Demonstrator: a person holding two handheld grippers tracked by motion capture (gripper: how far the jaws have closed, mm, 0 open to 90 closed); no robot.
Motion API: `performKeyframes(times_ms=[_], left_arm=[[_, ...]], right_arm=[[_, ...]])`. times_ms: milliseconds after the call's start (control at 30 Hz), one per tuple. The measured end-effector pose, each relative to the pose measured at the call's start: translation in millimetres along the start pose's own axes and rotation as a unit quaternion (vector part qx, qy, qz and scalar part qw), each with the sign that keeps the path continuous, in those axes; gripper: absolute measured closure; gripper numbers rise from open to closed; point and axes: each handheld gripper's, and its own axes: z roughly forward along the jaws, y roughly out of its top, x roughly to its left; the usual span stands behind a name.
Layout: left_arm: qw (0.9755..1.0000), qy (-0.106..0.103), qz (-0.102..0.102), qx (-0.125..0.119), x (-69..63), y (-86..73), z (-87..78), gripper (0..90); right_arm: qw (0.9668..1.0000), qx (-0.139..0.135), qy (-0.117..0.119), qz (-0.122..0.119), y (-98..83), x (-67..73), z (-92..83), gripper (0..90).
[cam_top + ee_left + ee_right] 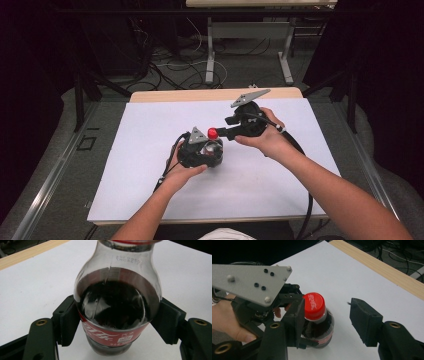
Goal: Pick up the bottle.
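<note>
Looking down, high view: one small clear plastic cola bottle with a round red cap stands upright near the middle of the white sheet on the table.
Left gripper: clenched on the bottle's body, left of the right gripper.
Right gripper: just right of the bottle, jaws level with the cap.
Open room: bare sheet all around the bottle; pale wooden table edge beyond it.
Left gripper view: both ribbed pads press the bottle at its widest part, just above the label.
Writing: red label with white Coca-Cola script and small Chinese characters; a faint printed code on the shoulder, unreadable.
Right gripper view: jaws apart either side of the cap, one touching or just beside it, the other well clear; released.
Cap writing: white script, too small to read.
Count: one bottle, one cap, two grippers.
</note>
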Motion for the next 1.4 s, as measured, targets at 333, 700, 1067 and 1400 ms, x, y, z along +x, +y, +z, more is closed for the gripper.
performKeyframes(times_ms=[333, 700, 1067, 1400], left_arm=[[0.9999, -0.011, 0.008, -0.005, -7.1, 1.3, 0.8, 30.0], [0.9997, -0.020, 0.016, 0.003, -12.8, 1.1, -0.1, 30.0], [0.9997, -0.020, 0.014, 0.006, -11.4, 1.3, -1.9, 30.0], [0.9996, -0.024, 0.013, 0.005, -11.5, 1.2, -2.8, 30.2]], right_arm=[[0.9998, 0.011, 0.003, 0.013, 9.8, 8.5, 14.4, 53.3], [0.9992, 0.038, 0.004, 0.012, 8.7, 15.4, 22.8, 60.7], [0.9987, 0.050, 0.006, 0.004, 7.5, 18.5, 27.9, 61.3], [0.9986, 0.052, 0.008, -0.006, 8.1, 20.0, 27.4, 62.7]])
